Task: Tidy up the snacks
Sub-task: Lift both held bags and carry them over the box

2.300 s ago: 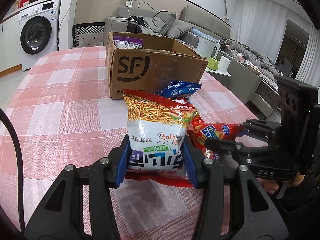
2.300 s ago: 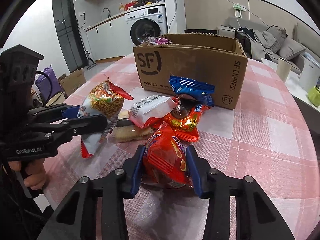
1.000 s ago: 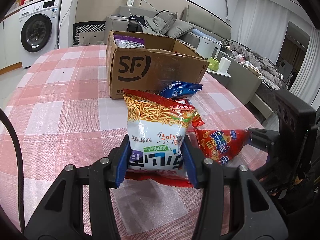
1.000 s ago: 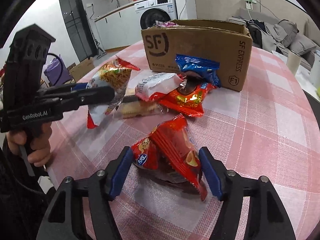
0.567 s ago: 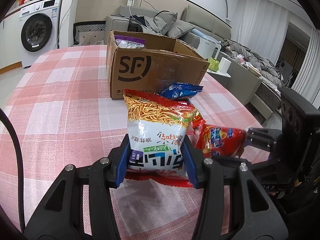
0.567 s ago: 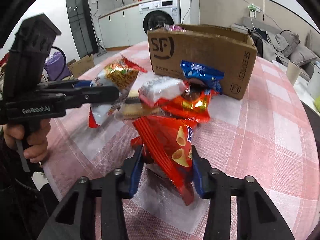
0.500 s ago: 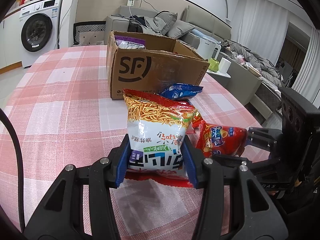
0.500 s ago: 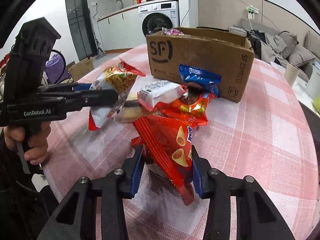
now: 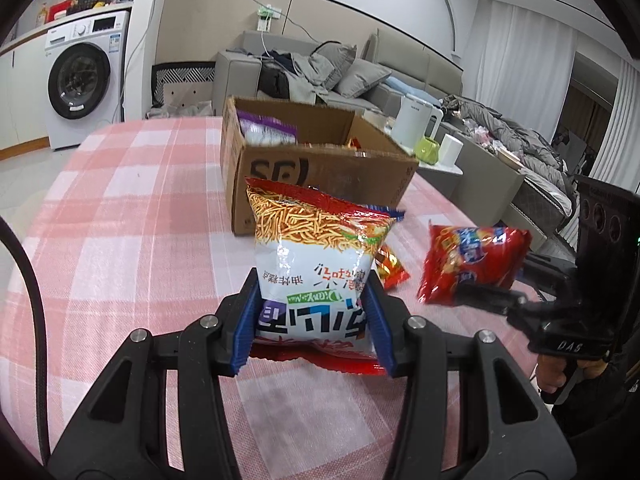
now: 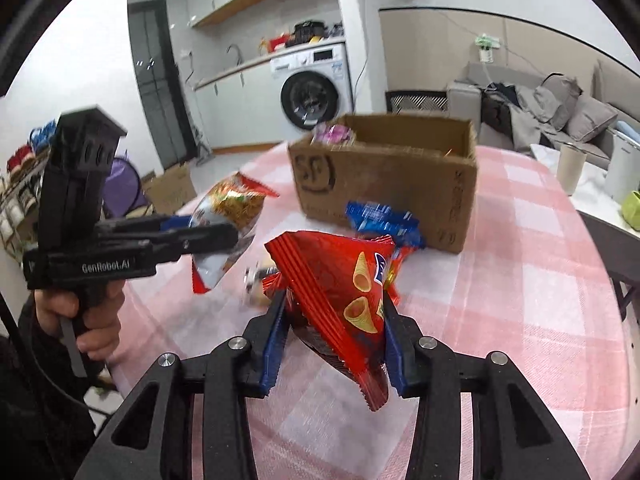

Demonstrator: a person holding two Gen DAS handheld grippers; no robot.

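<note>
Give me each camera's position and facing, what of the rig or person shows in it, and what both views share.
Left wrist: sits on the left gripper, looks along its fingers at the noodle snack bag it clamps; the right gripper shows at right.
Right wrist: sits on the right gripper, looks along its fingers at the red cone-snack bag it clamps; the left gripper and left hand show at left.
Shared: cardboard box, both bags, checked tablecloth, washing machine.

Left claw (image 9: 312,316) clamped, loaded; right claw (image 10: 334,344) likewise.
</note>
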